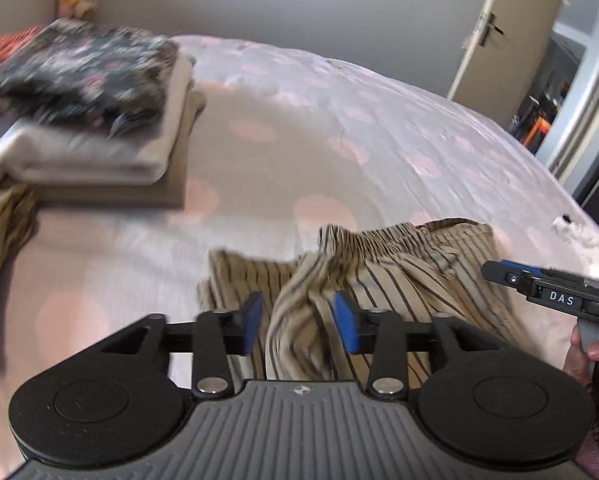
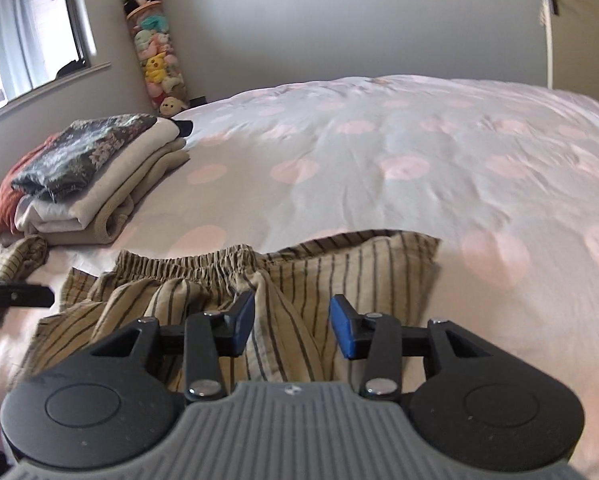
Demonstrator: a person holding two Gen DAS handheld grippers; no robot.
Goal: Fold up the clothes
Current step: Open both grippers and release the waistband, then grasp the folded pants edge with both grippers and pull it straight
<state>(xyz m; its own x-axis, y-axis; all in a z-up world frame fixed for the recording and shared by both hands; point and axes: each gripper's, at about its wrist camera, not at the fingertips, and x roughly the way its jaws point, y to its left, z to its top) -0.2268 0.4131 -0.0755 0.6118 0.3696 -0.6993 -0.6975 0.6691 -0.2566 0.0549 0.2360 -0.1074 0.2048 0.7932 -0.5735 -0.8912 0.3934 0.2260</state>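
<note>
Striped tan shorts (image 1: 383, 268) lie crumpled on the polka-dot duvet (image 1: 339, 120), elastic waistband at 12 o'clock from both tools. Left gripper (image 1: 299, 326) jaws about half open, a fabric ridge between the blue pads, not pinched. Right gripper (image 2: 293, 330) likewise, half open over a fold, nothing clamped. Folded clothes stack (image 2: 95, 184) at 10 o'clock.

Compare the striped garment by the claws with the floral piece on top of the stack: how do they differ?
The striped garment is tan with dark lines; the floral piece is dark with a pale print. The striped garment lies rumpled and only loosely folded, directly on the bed cover, in front of both claws; the floral piece is folded flat and tops the stack of folded clothes farther back. Neither is gripped.
</note>
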